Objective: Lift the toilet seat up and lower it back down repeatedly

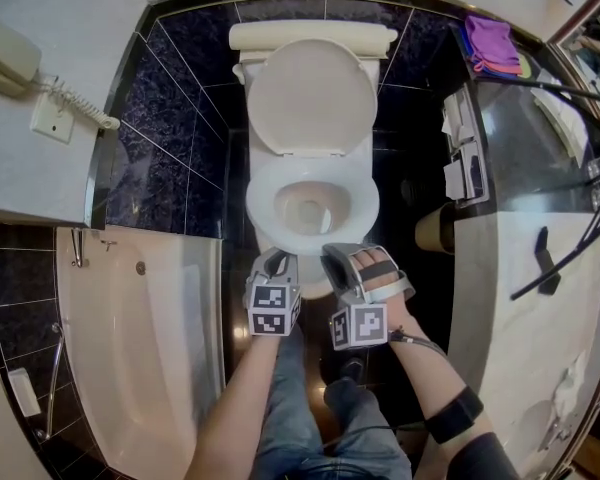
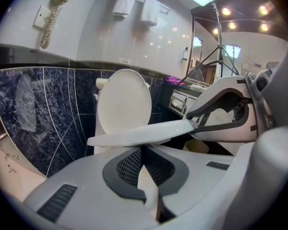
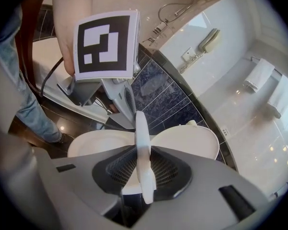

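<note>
Jaws first. My right gripper (image 3: 142, 153) has its jaws part way shut on the front edge of the toilet seat (image 3: 140, 121). One jaw is on top of the edge and one is under it, and the pads press on it. The seat is part way up. It sits between the bowl (image 3: 98, 145) below the jaws and the lid (image 3: 192, 139), which stands up past them. My left gripper (image 2: 141, 150) has its jaws shut with nothing in them. The seat hangs just above and past those jaws, and I can't see it touching them.

I think the seat is hard, stiff plastic that won't bend. It should turn on a hinge at the back, far from the jaws. It looks smooth and shiny, so it could slip out of the pads. I don't think it is very heavy, but it would bang if it dropped. The front edge is the best place to hold, since it is farthest from the hinge.

The bowl under the jaws looks clean, but I can't tell how much water is in it. The bathtub (image 1: 150, 338), off to the left of my left jaws, has nothing in it that I can see.
</note>
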{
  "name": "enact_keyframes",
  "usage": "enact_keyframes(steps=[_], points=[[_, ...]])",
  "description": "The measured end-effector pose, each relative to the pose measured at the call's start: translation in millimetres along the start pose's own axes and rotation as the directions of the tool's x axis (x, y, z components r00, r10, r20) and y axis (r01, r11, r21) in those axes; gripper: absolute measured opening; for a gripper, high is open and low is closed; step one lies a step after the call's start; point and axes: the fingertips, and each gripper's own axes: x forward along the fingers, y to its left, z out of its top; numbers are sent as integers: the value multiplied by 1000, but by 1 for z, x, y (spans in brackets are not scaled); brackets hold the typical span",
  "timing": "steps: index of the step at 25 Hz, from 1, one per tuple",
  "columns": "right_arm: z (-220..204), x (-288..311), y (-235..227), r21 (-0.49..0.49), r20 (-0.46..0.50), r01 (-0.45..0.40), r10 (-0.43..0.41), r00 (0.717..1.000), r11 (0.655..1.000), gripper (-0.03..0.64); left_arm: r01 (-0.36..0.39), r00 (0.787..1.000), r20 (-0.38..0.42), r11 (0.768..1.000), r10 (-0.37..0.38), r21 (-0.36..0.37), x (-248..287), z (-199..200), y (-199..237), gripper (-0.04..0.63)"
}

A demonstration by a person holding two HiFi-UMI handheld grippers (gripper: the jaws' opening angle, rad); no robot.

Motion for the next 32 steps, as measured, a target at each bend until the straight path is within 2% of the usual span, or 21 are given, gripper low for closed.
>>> enact_keyframes(steps=[3,4,6,8,12,16,18,21,23,26,32], points=[[-1,-10,20,34,42,-36,35,999,999,73,5,1000,-16,1000,-5,3,-2,-16,-2,-3],[-4,-14,24,65,49,-37,34,998,997,19,8,1000,-23,1000,-8,2,-2,-23,-3,-3],[-19,-19,30,175,48,-30,22,999,984,18,12,999,-41,1000,-13,-4,-2,-38,-6,-3],[-39,-22,33,316,26,-12,4,1000,949,18,13,998,-59,1000,-13,-9,-2,-55,-8,-3],[-83,-17,51,517,-34,31,-16,999,855,18,19,996,-87,1000,-21,-15,-3,-91,-15,-3],[-120,-6,68,703,-79,87,-44,996,706,18,33,993,-113,999,-32,1,4,-132,-21,-3],[-135,-1,81,762,-97,105,-48,994,639,18,36,991,-131,999,-34,14,8,-156,-22,-3],[-157,9,101,812,-115,120,-46,992,572,18,43,986,-162,999,-38,26,18,-188,-25,-5],[-170,17,113,827,-126,128,-42,991,548,19,40,983,-180,999,-33,37,26,-208,-25,-5],[-182,28,131,839,-134,129,-29,991,529,19,37,977,-214,998,-25,53,38,-239,-26,-5],[-191,43,153,841,-133,120,-14,991,528,20,16,959,-284,999,-1,51,58,-284,-29,-5]])
